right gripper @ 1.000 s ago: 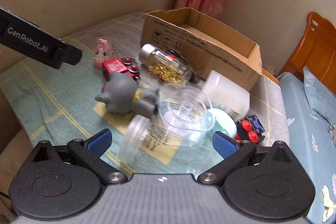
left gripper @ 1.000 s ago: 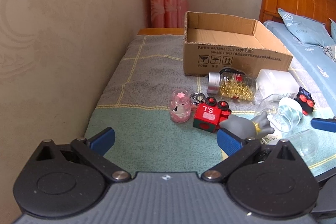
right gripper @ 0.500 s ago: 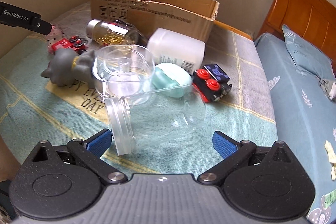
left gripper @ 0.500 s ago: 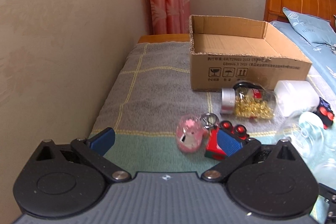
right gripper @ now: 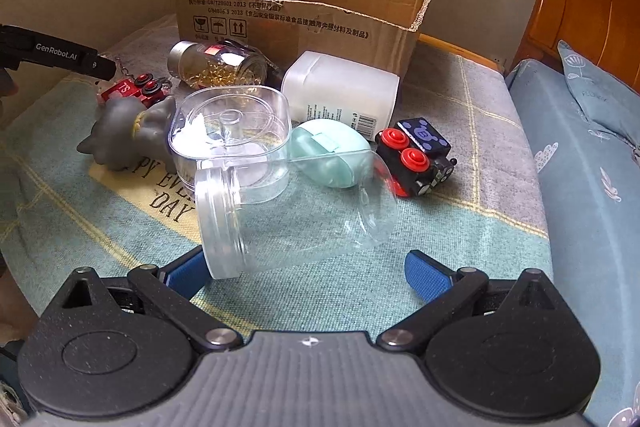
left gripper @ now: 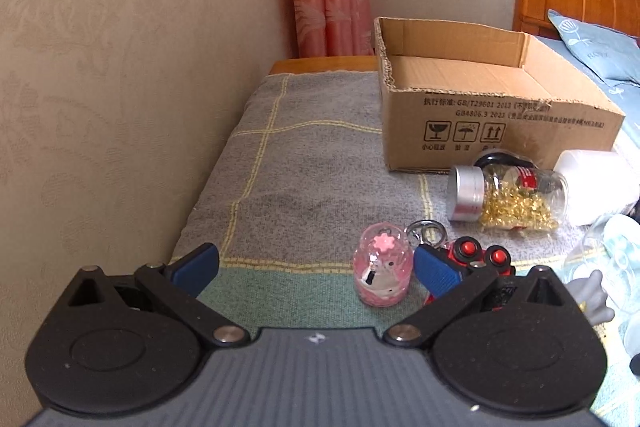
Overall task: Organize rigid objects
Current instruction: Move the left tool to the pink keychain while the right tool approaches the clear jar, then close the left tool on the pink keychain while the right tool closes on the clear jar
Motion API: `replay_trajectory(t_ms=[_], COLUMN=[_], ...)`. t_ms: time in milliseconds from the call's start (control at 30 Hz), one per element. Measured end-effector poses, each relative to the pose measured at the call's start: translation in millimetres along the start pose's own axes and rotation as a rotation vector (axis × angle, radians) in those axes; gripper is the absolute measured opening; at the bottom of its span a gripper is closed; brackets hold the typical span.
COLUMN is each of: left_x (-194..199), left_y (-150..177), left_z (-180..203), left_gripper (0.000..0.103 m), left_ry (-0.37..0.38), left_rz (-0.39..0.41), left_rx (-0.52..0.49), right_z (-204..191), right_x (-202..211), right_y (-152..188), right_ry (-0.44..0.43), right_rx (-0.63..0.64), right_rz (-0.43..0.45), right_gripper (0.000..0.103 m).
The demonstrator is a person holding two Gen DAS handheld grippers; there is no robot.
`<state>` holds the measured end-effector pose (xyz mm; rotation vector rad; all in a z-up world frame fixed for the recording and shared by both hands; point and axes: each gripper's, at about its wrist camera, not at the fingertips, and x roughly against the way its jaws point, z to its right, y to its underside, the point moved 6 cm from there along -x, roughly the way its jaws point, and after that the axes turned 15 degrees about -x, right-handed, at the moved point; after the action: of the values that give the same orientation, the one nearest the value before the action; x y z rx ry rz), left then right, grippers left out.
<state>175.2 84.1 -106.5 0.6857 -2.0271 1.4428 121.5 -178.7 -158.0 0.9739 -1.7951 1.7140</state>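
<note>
Facing the clutter from the near edge, the right gripper holds its jaws wide and empty, with the clear jar lying on its side just beyond them at 12 o'clock. The spread of the jaws suits the jar's broad body; its lid end sits just beside the left pad, so a slight shift toward 1 o'clock is judged necessary before closing.

Behind the jar, toward 11 o'clock, a clear square tub touches a mint-green case. A black toy train sits at 1 o'clock, a grey figurine at 10 o'clock. Further back lie a white bottle and a glass jar of gold beads, both on their sides. All rest on the blanket, not yet sorted.

The left gripper is likewise spread wide and holds nothing. A pink globe charm stands between its pads, close to the right one, with a red toy train partly hidden behind that pad. This placement suggests the charm is the left side's intended pick.

The cardboard box stands open-topped at the far side, at 1 o'clock in the left view, and is judged the destination. Nothing is visible inside it, so the task appears barely begun.
</note>
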Motion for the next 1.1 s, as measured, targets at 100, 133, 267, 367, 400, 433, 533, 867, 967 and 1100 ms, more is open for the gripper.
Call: replay_trajectory(t_ms=[100, 133, 267, 367, 400, 433, 533, 867, 967, 1100], left_x=[-2, -4, -10, -13, -13, -12, -12, -7, -17, -21], left_y=[-1, -1, -1, 0, 1, 2, 5, 3, 8, 10], left_z=[3, 4, 6, 2, 1, -1, -3, -4, 0, -3], left_gripper=[0.102, 0.102, 0.102, 0.103, 0.103, 0.103, 0.103, 0.102, 0.102, 0.099], left_ry=[-0.002, -0.005, -0.010, 0.007, 0.012, 0.017, 0.032, -0.042, -0.007, 0.032], left_rz=[0.001, 0.000, -0.010, -0.002, 0.003, 0.008, 0.021, 0.042, 0.031, 0.054], left_rx=[-0.021, -0.029, -0.039, -0.025, -0.021, -0.017, -0.005, -0.089, -0.066, -0.019], right_z=[6, 5, 4, 3, 3, 3, 4, 4, 4, 4], right_x=[-4, -5, -8, -8, -7, -7, -7, -7, -7, -6], right_y=[0, 0, -1, -2, -2, -2, -1, -1, -1, 0], right_ry=[-0.053, -0.060, -0.095, -0.097, -0.098, -0.097, -0.096, -0.091, -0.090, -0.089], right_rx=[-0.025, -0.010, 0.022, 0.026, 0.025, 0.023, 0.020, 0.015, 0.014, 0.014], right_rz=[-0.003, 0.000, 0.021, 0.018, 0.020, 0.023, 0.032, 0.035, 0.035, 0.039], right_gripper=[0.103, 0.103, 0.103, 0.103, 0.103, 0.103, 0.103, 0.103, 0.103, 0.103])
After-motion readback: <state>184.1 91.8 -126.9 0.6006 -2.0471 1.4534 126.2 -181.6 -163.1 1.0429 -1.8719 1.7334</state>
